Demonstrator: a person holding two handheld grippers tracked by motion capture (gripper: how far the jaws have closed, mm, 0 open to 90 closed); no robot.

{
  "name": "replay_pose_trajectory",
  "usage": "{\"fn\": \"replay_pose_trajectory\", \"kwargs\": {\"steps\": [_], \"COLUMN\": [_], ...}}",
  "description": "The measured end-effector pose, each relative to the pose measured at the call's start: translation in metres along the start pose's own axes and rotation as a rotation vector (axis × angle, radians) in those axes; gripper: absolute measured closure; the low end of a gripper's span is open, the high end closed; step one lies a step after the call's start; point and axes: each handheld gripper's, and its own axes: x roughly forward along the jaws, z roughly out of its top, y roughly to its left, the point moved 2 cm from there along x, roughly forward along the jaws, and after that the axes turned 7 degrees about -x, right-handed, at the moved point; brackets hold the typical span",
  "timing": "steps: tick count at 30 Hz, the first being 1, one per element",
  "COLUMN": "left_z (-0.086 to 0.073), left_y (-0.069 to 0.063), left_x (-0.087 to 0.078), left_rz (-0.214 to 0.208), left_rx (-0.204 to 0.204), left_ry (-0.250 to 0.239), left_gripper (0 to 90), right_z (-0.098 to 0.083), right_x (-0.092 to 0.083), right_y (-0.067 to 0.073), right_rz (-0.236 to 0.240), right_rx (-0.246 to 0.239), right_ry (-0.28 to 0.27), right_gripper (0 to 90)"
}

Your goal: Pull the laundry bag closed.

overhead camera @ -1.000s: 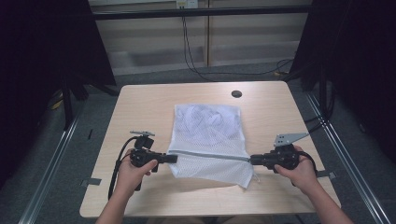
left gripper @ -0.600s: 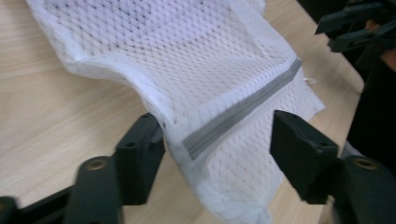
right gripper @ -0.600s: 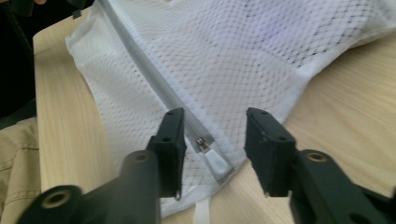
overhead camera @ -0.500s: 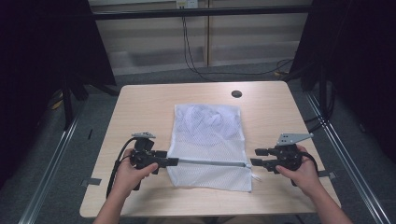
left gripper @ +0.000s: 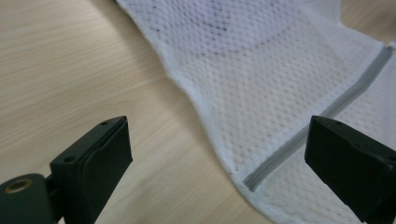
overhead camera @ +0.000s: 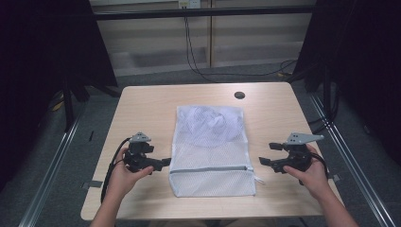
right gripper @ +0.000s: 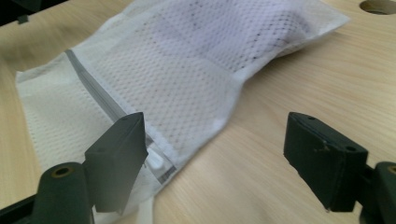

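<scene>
A white mesh laundry bag lies flat on the wooden table, with a grey zipper running across its near end. My left gripper sits just off the bag's left edge. Its jaws have just been opening and now stand wide apart. In the left gripper view the bag and zipper lie ahead of the left gripper, untouched. My right gripper rests a little right of the bag, its jaws also just opened. The right gripper faces the bag corner, with nothing pressed between the pads.
A round cable hole sits in the table's far right part, also seen in the right gripper view as a hole. Metal rails run along both sides of the table. Bare wood surrounds the bag.
Both grippers opened and let go of the bag's sides at the zipper line. The bag, stretched between them before, now lies slack and flat. The right hand drew slightly outward.
</scene>
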Motion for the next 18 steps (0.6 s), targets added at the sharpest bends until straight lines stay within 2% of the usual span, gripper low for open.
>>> {"fn": "replay_pose_trajectory", "kwargs": {"steps": [9,14,18], "left_z": [-0.006,-0.008,-0.008], "left_y": [0.016,0.020,0.023], "left_x": [-0.003,-0.004,-0.005], "left_rz": [0.080,0.107,0.117], "left_rx": [-0.002,-0.002,0.003], "left_ry": [-0.020,-0.034,-0.039], "left_gripper": [5.8,5.3,5.0], "right_z": [-0.007,-0.008,-0.010], "right_x": [-0.005,-0.006,-0.004], "right_y": [-0.011,-0.012,-0.013], "right_rz": [-0.053,-0.062,-0.050], "right_rx": [-0.001,-0.010,-0.023], "right_ry": [0.010,0.009,0.027], "right_gripper": [15.7,13.2,9.8]}}
